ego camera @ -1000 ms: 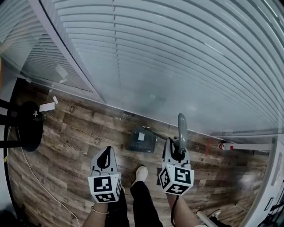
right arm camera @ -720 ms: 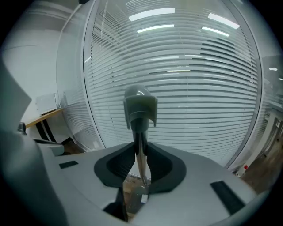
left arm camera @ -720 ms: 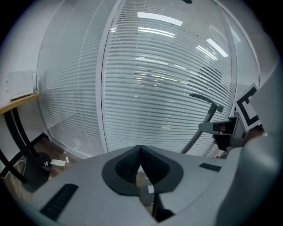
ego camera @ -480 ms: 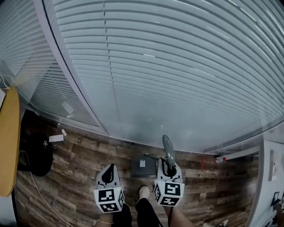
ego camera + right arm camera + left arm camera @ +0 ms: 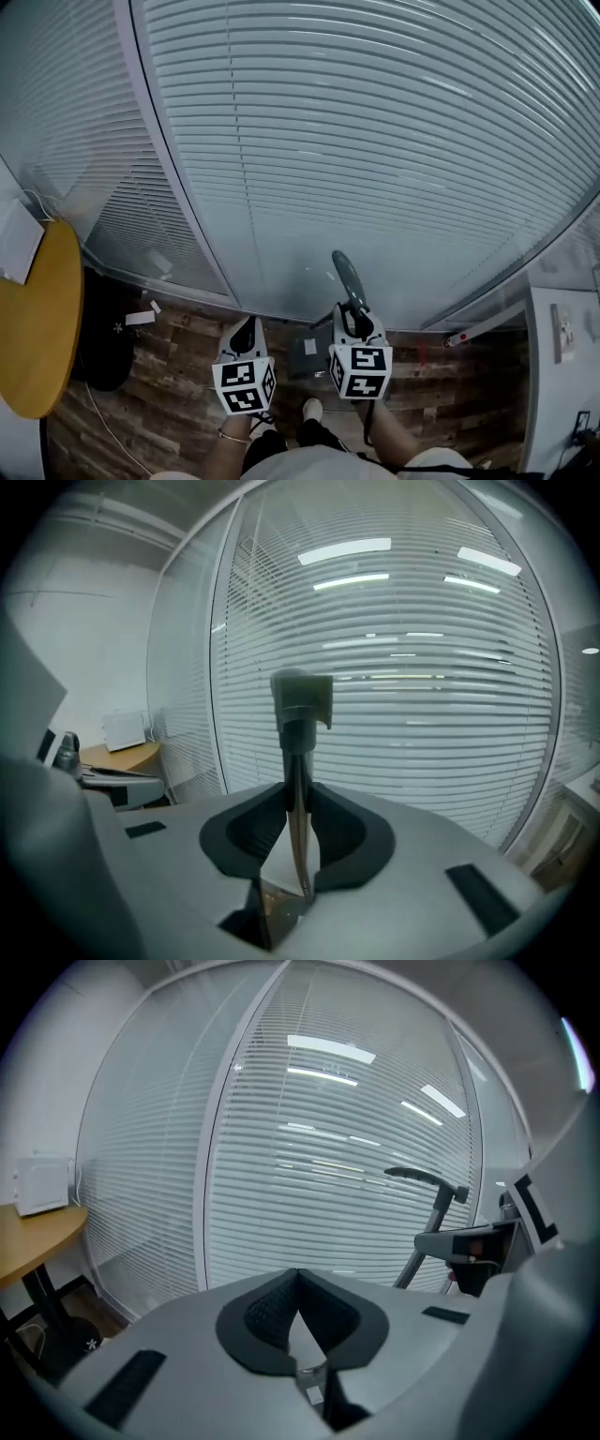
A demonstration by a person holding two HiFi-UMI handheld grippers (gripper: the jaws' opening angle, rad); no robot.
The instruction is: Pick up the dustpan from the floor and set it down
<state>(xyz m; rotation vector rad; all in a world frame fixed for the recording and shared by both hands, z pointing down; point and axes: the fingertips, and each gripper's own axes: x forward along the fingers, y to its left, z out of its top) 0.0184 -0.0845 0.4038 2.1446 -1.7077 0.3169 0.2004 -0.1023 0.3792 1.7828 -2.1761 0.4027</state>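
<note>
My right gripper [image 5: 356, 324] is shut on the long grey handle of the dustpan [image 5: 346, 275], which sticks up past the jaws in front of the blinds. The dark grey pan [image 5: 308, 357] hangs low between the two grippers, over the wooden floor. In the right gripper view the handle [image 5: 301, 714] stands upright, pinched between the black pads [image 5: 262, 829]. My left gripper [image 5: 247, 329] is beside it on the left, shut with nothing in it; its pads [image 5: 272, 1309] meet at the tip. The left gripper view shows the handle [image 5: 424, 1178] at the right.
A glass wall with white blinds [image 5: 375, 141] fills the view ahead. A yellow round table [image 5: 37, 328] carrying a white box [image 5: 19, 240] stands at the left, over a black chair base [image 5: 105, 339]. A paper scrap [image 5: 141, 318] and a red-tipped pole [image 5: 461, 337] lie by the wall.
Both grippers have risen together, and the dustpan has come up with the right one. The view has tilted up, showing more blinds and less floor.
</note>
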